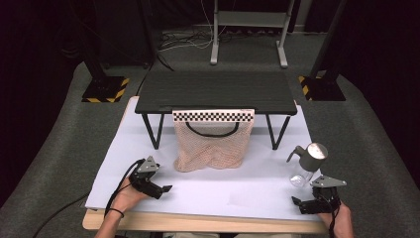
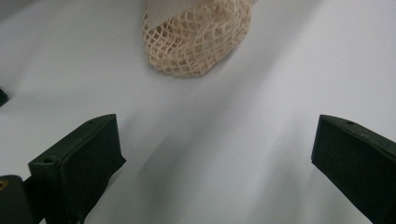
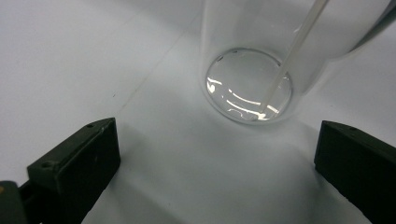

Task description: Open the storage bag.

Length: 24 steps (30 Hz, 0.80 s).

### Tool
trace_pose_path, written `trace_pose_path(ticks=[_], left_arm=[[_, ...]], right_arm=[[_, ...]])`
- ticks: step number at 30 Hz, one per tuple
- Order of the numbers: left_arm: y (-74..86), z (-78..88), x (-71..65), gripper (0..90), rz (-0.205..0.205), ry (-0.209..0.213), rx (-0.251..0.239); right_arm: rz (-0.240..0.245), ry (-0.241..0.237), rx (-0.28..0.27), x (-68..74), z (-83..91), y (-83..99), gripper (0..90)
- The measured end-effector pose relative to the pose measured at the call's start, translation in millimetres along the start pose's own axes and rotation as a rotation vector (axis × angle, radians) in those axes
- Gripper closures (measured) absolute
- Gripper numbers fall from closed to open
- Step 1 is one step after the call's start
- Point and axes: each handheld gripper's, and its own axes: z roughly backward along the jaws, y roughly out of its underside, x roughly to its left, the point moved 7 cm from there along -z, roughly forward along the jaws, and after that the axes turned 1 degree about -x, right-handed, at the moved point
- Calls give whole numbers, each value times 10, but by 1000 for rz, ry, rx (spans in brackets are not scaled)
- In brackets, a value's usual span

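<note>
Left gripper (image 1: 159, 189): jaws spread wide, nothing between them, held just above the white tabletop (image 1: 237, 188). In the left gripper view the jaws face the rounded lower corner of a beige mesh bag (image 2: 196, 39), which lies ahead of them and well apart.

Right gripper (image 1: 303, 204): jaws spread wide, holding nothing. In the right gripper view they face the round clear base of a spray bottle (image 3: 250, 84), which stands just ahead of the jaws without touching either. A thin dip tube (image 3: 292, 51) runs down inside the bottle to the base.

Spray bottle (image 1: 307, 166): upright on the tabletop at the right side, long axis vertical, grey head uppermost; its nozzle points toward the left, at the bag.

Mesh bag (image 1: 213, 144): hangs from the front edge of a low black stand (image 1: 215, 91), under a checkered strip (image 1: 213, 115). Its lower end rests on the tabletop, between the stand's legs.
</note>
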Motion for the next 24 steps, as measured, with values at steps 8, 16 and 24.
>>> trace_pose_path(ticks=[8,16,24], left_arm=[[-171,39,-94,2,-7,24,5],[-318,93,-236,1,-82,36,16],[-495,157,-306,1,-116,40,-9]], right_arm=[[-11,-13,-2,-8,-6,7,0],[-12,-16,-4,-8,-8,7,0],[-13,-17,-6,-10,-8,8,0]])
